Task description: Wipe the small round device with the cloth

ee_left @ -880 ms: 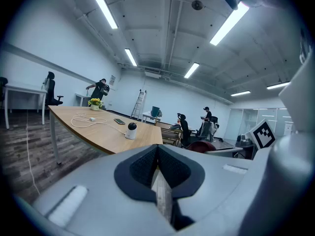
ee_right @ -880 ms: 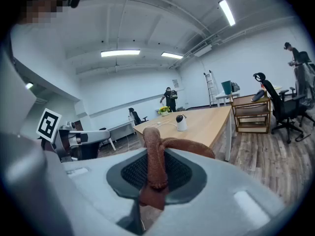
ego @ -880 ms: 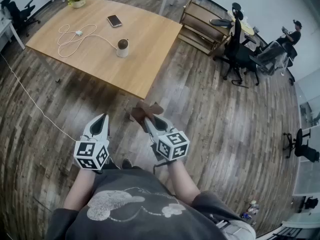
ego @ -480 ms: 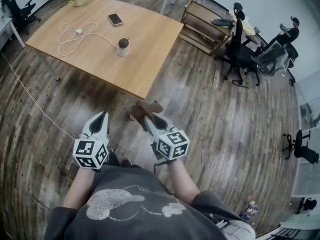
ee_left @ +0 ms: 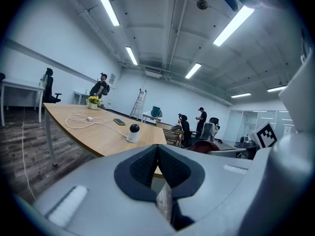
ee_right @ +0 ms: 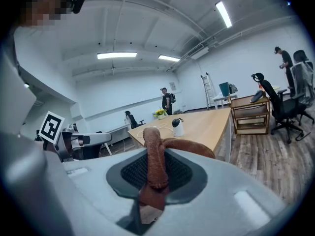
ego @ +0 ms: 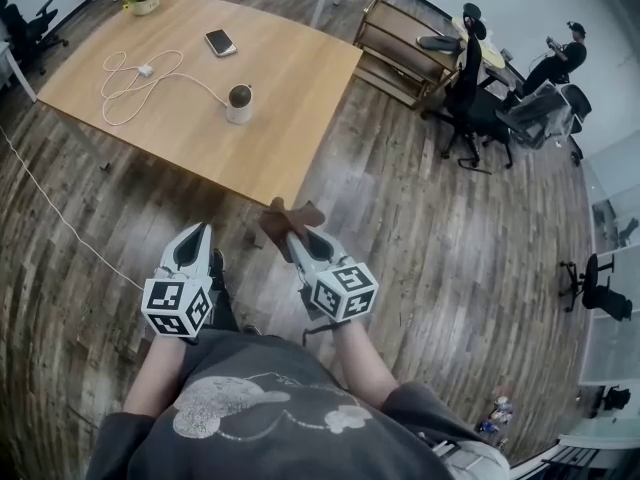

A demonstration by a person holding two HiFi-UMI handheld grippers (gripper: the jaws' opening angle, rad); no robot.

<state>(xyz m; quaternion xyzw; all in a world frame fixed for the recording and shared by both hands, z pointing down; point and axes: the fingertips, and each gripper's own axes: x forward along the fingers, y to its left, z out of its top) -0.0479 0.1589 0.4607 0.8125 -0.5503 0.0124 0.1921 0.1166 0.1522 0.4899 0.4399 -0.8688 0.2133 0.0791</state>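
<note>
Since a moment ago the desk (ego: 285,78) is drifting slightly left in view, and I am holding the cloth (ego: 291,216) pinched in my right gripper (ego: 289,234) for wiping, left gripper (ego: 201,230) closed on nothing, both well short of the small round device (ego: 239,103) near the desk's middle.

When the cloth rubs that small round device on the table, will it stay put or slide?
Probably light: the device is small and stands free on the smooth table, so a sideways rub may slide it. It looks taller than wide, so it might tip. The cable running to it could tug back.
</note>
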